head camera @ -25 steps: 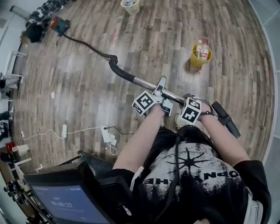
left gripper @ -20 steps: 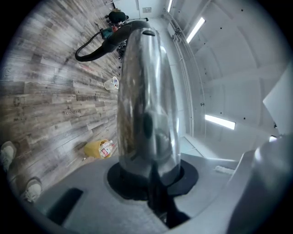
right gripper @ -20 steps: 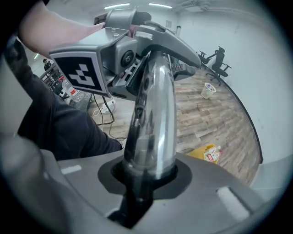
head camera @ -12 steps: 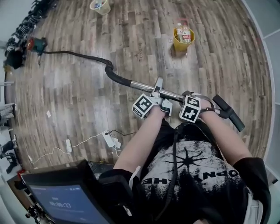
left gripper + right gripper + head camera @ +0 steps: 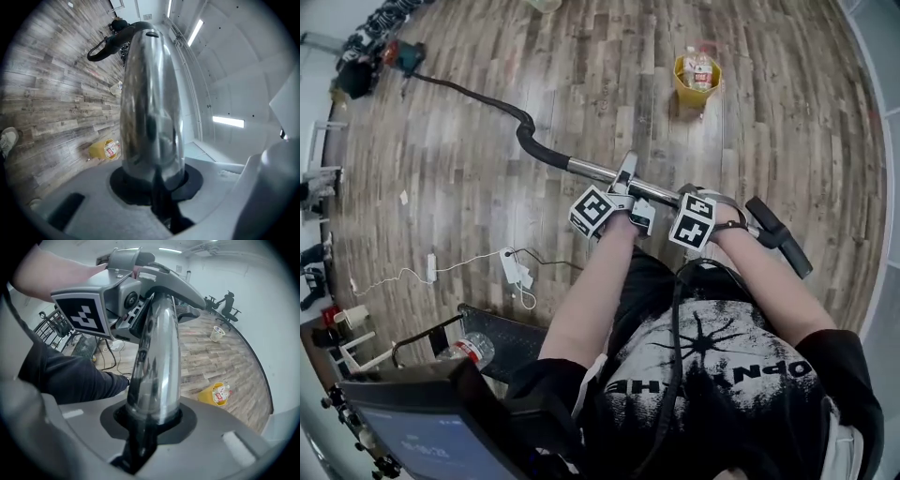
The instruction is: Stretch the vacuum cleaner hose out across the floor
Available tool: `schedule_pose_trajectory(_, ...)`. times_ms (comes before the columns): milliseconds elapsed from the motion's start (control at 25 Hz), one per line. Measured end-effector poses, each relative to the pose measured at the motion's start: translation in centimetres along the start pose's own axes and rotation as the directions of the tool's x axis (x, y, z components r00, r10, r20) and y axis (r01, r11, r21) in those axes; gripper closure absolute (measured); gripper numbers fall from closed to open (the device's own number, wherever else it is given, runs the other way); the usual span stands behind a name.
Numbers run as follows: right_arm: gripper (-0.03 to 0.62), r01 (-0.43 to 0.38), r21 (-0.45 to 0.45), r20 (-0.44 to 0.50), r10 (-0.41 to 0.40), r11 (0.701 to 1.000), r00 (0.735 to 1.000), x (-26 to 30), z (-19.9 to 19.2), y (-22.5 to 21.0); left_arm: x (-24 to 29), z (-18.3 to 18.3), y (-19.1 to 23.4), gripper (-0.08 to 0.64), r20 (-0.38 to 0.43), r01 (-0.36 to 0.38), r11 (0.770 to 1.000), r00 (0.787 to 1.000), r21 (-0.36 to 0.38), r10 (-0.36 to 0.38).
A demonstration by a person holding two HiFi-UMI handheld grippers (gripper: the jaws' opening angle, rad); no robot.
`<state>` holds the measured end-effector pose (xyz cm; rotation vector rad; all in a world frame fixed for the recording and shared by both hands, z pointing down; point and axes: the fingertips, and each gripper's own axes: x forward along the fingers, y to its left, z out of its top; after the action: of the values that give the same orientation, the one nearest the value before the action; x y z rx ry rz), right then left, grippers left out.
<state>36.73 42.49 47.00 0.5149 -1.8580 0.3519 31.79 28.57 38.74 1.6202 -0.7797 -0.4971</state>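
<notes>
The vacuum's chrome tube (image 5: 605, 174) runs level in front of me in the head view. Its black hose (image 5: 487, 101) snakes up-left across the wood floor to the vacuum body (image 5: 401, 54). My left gripper (image 5: 624, 180) is shut on the chrome tube (image 5: 150, 108), near the hose end. My right gripper (image 5: 701, 201) is shut on the same tube (image 5: 157, 357), further right, near the black handle (image 5: 778, 234). In the right gripper view the left gripper (image 5: 140, 291) with its marker cube sits higher up the tube.
A yellow bin (image 5: 694, 77) with bottles stands ahead on the floor. A power strip with a white cable (image 5: 512, 272) lies at the left. A black cart holding a bottle (image 5: 473, 349) and a screen (image 5: 422, 436) are at the lower left. Chairs (image 5: 366, 37) crowd the far left corner.
Both grippers moved together with the tube. The hose's near bend was dragged along over the floor. The black cart with the bottle came into view at the lower left.
</notes>
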Motion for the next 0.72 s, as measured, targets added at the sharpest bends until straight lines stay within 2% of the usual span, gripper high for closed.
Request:
schedule_pose_trajectory(280,0.512,-0.015,-0.032,0.025,0.016,0.999,1.0,-1.0,-1.2,0.4,-0.5,-1.4,-1.0,0.505,0.032,-0.022,1.0,0.999,0.011,0.021)
schedule_pose_trajectory(440,0.512,-0.019,-0.012,0.041,0.02,1.0,0.999,-1.0,-0.3,0.2,-0.2,-0.7,-1.2,0.505,0.013,-0.033,0.999,0.999,0.026,0.033)
schedule_pose_trajectory(720,0.512,-0.049,0.033,0.01,0.049,0.998,0.999,0.0,1.0,0.9,-0.6,0.7,0.7,0.505,-0.015,-0.091,0.996,0.996,-0.01,0.091)
